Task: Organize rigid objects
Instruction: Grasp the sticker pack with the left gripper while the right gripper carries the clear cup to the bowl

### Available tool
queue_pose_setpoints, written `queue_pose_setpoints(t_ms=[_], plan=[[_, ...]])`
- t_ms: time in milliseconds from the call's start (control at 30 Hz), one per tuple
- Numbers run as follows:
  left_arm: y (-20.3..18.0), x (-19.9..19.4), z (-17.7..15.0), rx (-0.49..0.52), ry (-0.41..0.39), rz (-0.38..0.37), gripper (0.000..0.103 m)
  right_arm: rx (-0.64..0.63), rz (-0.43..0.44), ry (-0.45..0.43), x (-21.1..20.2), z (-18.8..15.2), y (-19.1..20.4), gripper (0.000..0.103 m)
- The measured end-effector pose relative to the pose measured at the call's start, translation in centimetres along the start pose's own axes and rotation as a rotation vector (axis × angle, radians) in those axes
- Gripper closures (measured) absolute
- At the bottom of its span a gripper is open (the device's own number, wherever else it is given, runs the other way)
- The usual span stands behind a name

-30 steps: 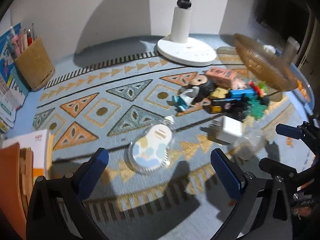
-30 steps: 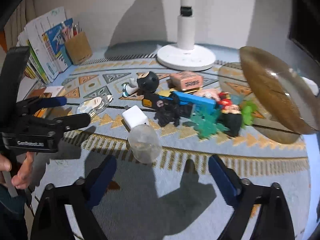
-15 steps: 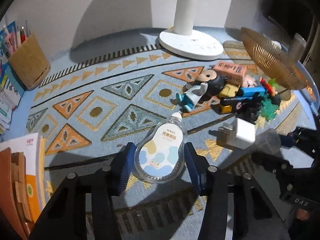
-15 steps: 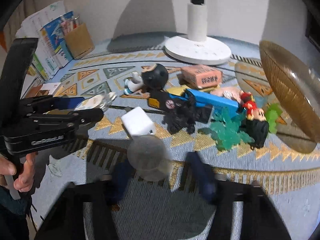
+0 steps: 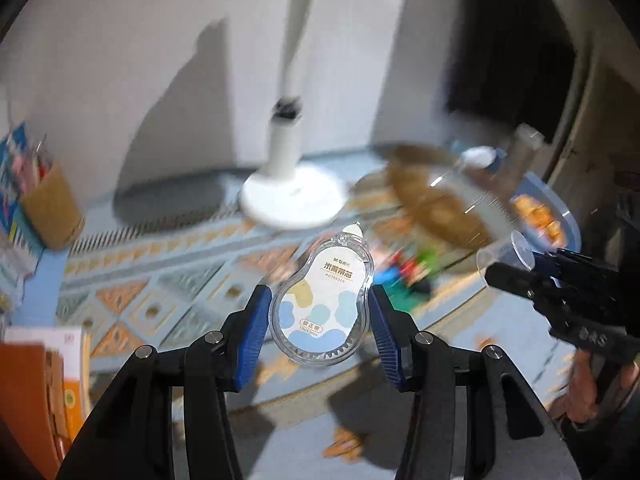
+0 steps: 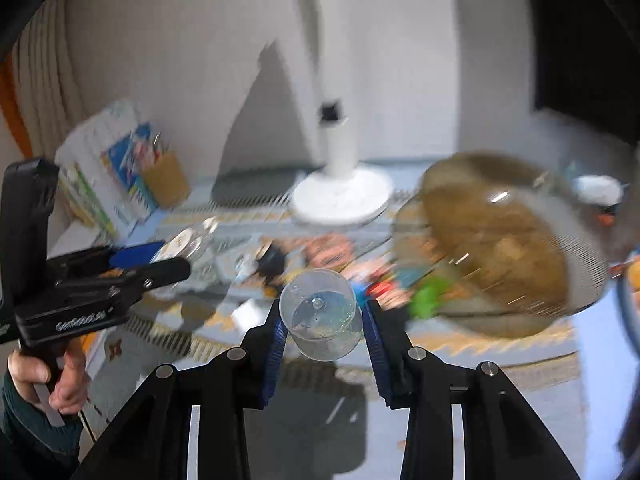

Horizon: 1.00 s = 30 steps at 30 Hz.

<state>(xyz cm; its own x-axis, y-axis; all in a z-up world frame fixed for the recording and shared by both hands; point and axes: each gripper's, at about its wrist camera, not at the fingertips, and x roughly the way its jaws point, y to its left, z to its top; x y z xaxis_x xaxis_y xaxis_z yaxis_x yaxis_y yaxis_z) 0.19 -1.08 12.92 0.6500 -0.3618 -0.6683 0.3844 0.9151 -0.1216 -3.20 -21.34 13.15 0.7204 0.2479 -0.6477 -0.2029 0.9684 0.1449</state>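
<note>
My left gripper (image 5: pixel 319 312) is shut on a clear, pear-shaped correction tape dispenser (image 5: pixel 322 298) with blue and tan blotches, held up above the patterned mat (image 5: pixel 172 280). My right gripper (image 6: pixel 322 322) is shut on a small clear plastic cup (image 6: pixel 320 314), also lifted off the mat. Each gripper shows in the other's view: the right gripper (image 5: pixel 520 262) with the cup (image 5: pixel 506 252) at the right edge, the left gripper (image 6: pixel 168 256) with the dispenser (image 6: pixel 186 242) at the left. A blurred heap of small toys (image 6: pixel 340 268) lies on the mat beyond.
A white lamp base (image 5: pixel 294 200) stands at the back. A tilted golden wire basket (image 6: pixel 504 240) rests at the right. A brown pen holder (image 5: pixel 48 208) and booklets (image 6: pixel 108 176) sit at the left, an orange box (image 5: pixel 36 392) near left. A hand (image 6: pixel 48 380) holds the left tool.
Both grippers closed from wide open, the left on the dispenser and the right on the cup, then lifted them off the mat. Both views now tilt upward and blur.
</note>
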Motion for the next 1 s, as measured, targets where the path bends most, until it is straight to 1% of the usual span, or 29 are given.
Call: queue_pose_setpoints(t_ms=[67,167,233,300,333,400,467,533,567,633,667,767,800,833,867,900,967,1000], plan=[[-1.9,-0.5,2.0,0.019,-0.037,-0.038,0.056,0.010,-0.047,-0.064,-2.5,1.4,-1.8,0.065],[-5.5,0.0,5.1,0.055,-0.077,-0.075,0.056,0.040,-0.132,-0.123,-4.9,3.4,-4.8,0.065],[-7.5,1.1,6.5,0.062,-0.081,-0.095,0.056,0.074,-0.177,-0.143,-5.7,4.3,-7.0,0.065],[-9.2,2.9,7.6,0.051,-0.063,-0.126,0.056,0.117,-0.192,-0.138,-5.9,4.8,-8.9,0.065],[-10.0,4.2,8.0,0.043,-0.044,-0.150,0.056,0.141,-0.199,-0.125,-5.5,4.9,-9.9,0.065],[-11.3,6.6,8.2,0.029,-0.006,-0.164,0.056,0.184,-0.203,-0.073,-3.9,4.6,-11.6,0.065],[-12.4,9.2,8.0,0.018,0.044,-0.175,0.056,0.213,-0.202,-0.022,-2.4,4.3,-13.3,0.065],[-13.4,11.8,7.3,0.010,0.093,-0.190,0.056,0.220,-0.207,0.041,-0.6,3.1,-14.4,0.065],[-13.9,12.7,6.9,0.017,0.101,-0.184,0.056,0.221,-0.212,0.065,0.3,2.8,-14.7,0.065],[-15.5,14.7,6.5,0.066,0.119,-0.153,0.056,0.213,-0.216,0.123,2.1,1.9,-15.4,0.065],[-16.1,15.6,6.4,0.086,0.134,-0.151,0.056,0.211,-0.224,0.134,2.4,1.5,-15.7,0.065],[-16.8,16.8,6.4,0.090,0.155,-0.159,0.056,0.198,-0.249,0.157,3.0,1.0,-16.1,0.065],[-16.8,16.7,6.4,0.091,0.153,-0.156,0.054,0.198,-0.258,0.161,3.1,1.0,-16.5,0.065],[-16.9,16.6,6.5,0.100,0.145,-0.144,0.040,0.198,-0.263,0.164,3.2,1.1,-16.8,0.060],[-17.0,16.3,6.6,0.107,0.128,-0.119,0.024,0.202,-0.271,0.159,3.1,1.3,-17.1,0.052],[-16.9,15.4,6.8,0.113,0.091,-0.083,0.020,0.202,-0.292,0.128,2.3,1.4,-17.2,0.044],[-16.5,13.5,7.2,0.124,0.035,-0.085,0.019,0.204,-0.304,0.088,1.3,1.7,-17.3,0.043],[-16.0,12.5,7.3,0.124,0.023,-0.093,0.019,0.213,-0.303,0.066,0.4,1.9,-17.3,0.043]])
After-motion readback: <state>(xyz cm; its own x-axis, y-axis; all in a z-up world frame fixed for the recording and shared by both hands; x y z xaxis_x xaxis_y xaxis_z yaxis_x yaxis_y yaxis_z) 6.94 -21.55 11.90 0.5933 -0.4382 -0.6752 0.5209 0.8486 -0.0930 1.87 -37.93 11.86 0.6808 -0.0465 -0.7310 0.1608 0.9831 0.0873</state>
